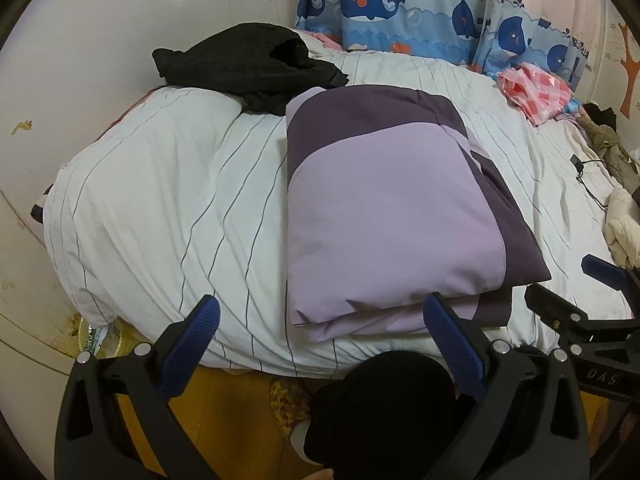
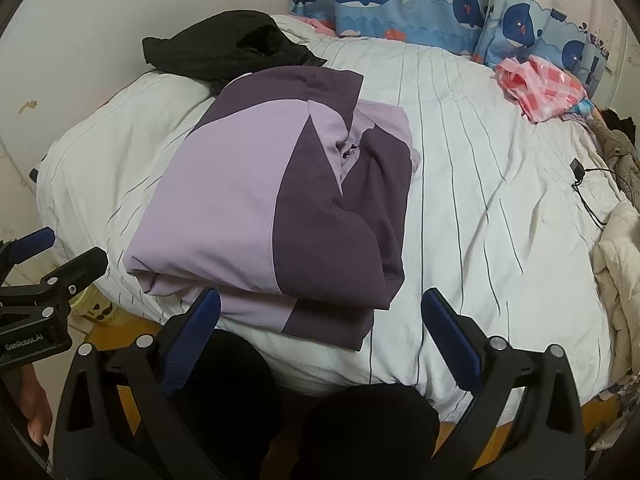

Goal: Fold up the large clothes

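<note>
Purple jacket [image 2: 264,208] folded on striped duvet [image 2: 480,208]

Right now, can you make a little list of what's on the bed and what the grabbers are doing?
jacket: purple jacket, folded, on the quilt
black clothes: heaped at the far left, behind the jacket
pink bag: far right, by the curtain
left gripper: open, holding nothing
right gripper: open, holding nothing

The purple garment [image 2: 276,204] is lying folded on the striped bed [image 2: 480,208]. The right gripper [image 2: 320,336] is hovering near its front edge, jaws spread apart, gripping nothing.
</note>
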The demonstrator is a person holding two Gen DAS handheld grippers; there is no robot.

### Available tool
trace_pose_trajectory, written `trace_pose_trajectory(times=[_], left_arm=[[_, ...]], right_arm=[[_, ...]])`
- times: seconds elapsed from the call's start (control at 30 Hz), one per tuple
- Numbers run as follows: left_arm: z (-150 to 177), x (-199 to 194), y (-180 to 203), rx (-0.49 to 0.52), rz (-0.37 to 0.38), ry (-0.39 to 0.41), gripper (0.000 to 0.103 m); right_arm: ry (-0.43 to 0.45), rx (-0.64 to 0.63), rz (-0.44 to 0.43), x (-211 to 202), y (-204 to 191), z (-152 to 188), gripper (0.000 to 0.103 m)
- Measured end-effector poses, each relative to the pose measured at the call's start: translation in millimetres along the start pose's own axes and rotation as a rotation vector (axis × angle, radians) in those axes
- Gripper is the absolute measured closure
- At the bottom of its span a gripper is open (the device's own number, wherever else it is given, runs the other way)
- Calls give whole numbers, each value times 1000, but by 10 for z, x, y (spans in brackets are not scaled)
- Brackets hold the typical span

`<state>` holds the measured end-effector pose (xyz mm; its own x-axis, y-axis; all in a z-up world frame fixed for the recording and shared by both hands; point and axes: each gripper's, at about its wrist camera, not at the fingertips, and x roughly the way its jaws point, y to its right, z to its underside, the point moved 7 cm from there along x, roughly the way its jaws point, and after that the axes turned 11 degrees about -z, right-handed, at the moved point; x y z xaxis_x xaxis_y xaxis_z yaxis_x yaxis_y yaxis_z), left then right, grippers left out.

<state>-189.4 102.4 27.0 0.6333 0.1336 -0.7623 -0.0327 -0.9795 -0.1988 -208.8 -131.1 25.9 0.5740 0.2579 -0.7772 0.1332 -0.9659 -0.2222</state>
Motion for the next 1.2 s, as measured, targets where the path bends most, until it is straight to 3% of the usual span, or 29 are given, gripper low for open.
trace_pose_trajectory(times=[1.2], left_arm=[[-19,-158,47,-1,-3,38,6]], right_arm=[[3,-18,-8,-28,3,-2,6]])
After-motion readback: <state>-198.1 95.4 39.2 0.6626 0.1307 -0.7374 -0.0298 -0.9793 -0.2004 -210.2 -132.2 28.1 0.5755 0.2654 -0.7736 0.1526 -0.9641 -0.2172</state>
